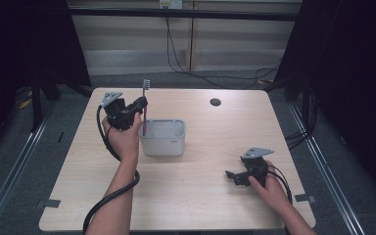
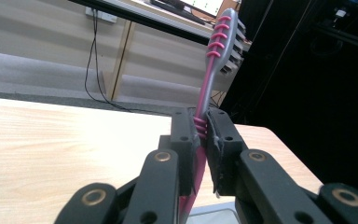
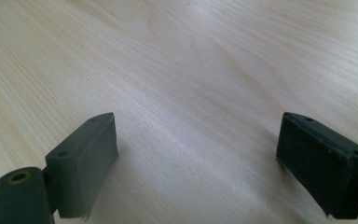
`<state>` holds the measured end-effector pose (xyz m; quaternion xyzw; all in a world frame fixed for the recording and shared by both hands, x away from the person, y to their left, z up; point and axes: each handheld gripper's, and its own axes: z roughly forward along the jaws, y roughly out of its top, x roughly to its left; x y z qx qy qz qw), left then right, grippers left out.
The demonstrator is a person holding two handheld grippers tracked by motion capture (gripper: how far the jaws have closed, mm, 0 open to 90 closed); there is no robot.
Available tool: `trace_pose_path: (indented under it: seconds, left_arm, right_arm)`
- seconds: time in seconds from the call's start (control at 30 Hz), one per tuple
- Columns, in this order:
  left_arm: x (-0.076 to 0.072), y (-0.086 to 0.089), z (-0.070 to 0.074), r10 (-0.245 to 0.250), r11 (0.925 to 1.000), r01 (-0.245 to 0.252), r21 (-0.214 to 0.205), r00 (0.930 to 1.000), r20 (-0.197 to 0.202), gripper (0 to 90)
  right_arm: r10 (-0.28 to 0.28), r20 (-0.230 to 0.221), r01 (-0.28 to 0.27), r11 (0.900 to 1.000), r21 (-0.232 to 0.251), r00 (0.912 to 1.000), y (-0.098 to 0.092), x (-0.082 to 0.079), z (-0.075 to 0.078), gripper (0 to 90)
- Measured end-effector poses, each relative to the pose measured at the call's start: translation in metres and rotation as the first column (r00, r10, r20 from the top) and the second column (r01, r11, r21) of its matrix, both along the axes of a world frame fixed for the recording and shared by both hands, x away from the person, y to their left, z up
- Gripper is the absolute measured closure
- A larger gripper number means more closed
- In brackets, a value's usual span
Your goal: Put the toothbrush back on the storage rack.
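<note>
A pink and grey toothbrush [image 1: 145, 105] stands nearly upright, bristle head up, its lower end over the left part of a grey box-shaped holder [image 1: 163, 137]. My left gripper [image 1: 139, 105] is shut on its handle. In the left gripper view the two black pads clamp the pink ribbed neck of the toothbrush [image 2: 209, 70], and the head rises above my left gripper [image 2: 200, 135]. My right gripper [image 1: 231, 176] rests low over the table at the front right, open with nothing between its fingers. In the right gripper view, bare wood lies between the wide-apart jaws of my right gripper [image 3: 198, 163].
The light wooden table [image 1: 215, 147] has a round black cable hole [image 1: 215, 102] near its far edge. Black cables hang down the wall behind the table. Dark curtains stand at both sides.
</note>
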<state>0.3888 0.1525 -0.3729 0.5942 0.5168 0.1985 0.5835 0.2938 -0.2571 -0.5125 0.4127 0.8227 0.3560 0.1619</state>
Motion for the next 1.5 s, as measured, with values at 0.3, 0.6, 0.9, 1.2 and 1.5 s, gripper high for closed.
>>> trace_pose_path:
  seconds: [0.3, 0.6, 0.9, 1.2, 1.5]
  left_arm:
    - [0.0, 0.004, -0.008, 0.006, 0.9998, -0.006, 0.016, 0.9999, -0.015, 82.0]
    - [-0.002, 0.006, -0.013, 0.014, 0.9995, -0.014, 0.029, 0.9997, -0.018, 81.9]
    - [-0.003, 0.007, -0.019, 0.011, 0.9994, -0.01, 0.034, 0.9995, -0.029, 81.9]
    - [-0.006, 0.009, -0.024, 0.02, 0.9989, -0.018, 0.043, 0.9992, -0.035, 81.7]
    - [-0.009, 0.01, -0.03, 0.021, 0.998, -0.019, 0.06, 0.9988, -0.045, 81.7]
  right_arm:
    - [0.0, 0.0, 0.0, 1.0, 0.0, 1.0, 0.0, 0.0, 0.0, 11.7]
    - [0.0, 0.0, 0.0, 1.0, 0.0, 1.0, 0.0, 0.0, 0.0, 11.7]
    - [0.0, 0.0, 0.0, 1.0, 0.0, 1.0, 0.0, 0.0, 0.0, 11.7]
    - [0.0, 0.0, 0.0, 1.0, 0.0, 1.0, 0.0, 0.0, 0.0, 11.7]
    - [0.0, 0.0, 0.0, 1.0, 0.0, 1.0, 0.0, 0.0, 0.0, 11.7]
